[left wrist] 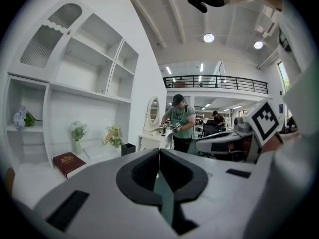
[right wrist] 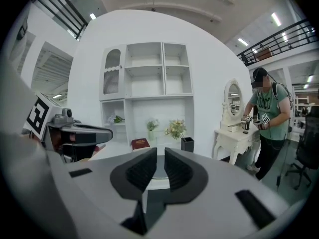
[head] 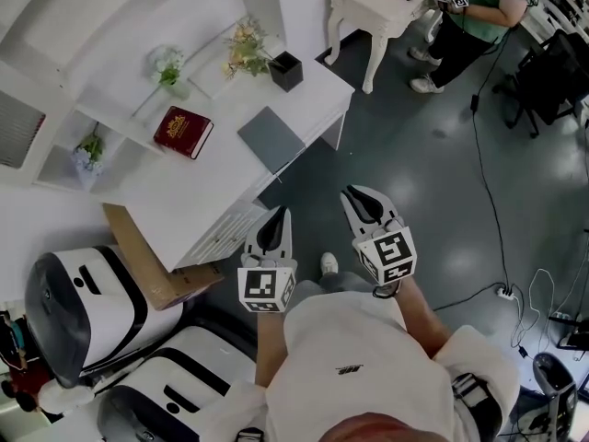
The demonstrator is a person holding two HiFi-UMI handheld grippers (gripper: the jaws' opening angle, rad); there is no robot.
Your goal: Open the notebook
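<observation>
Head view: white desk (head: 207,187) set against white shelving (head: 83,58). Grey notebook (head: 271,138), closed, lying flat near the desk's front corner, between a red book (head: 183,131) and the desk edge. A black pen pot (head: 286,70) and flowers (head: 244,49) stand behind it. Left gripper (head: 280,212) and right gripper (head: 353,192) are side by side over the dark floor (head: 433,173), short of the desk and well apart from the notebook. A person in a green shirt (head: 483,3) stands at a small white table (head: 368,12), far off.

Left gripper view: jaws meet tip to tip with nothing between them. Red book (left wrist: 70,164) and pen pot (left wrist: 128,148) are on the desk beyond; the notebook cannot be made out.

Right gripper view: jaws stand a narrow slit apart, holding nothing. Red book (right wrist: 140,144), pen pot (right wrist: 187,144) and flowers (right wrist: 175,129) lie ahead.
</observation>
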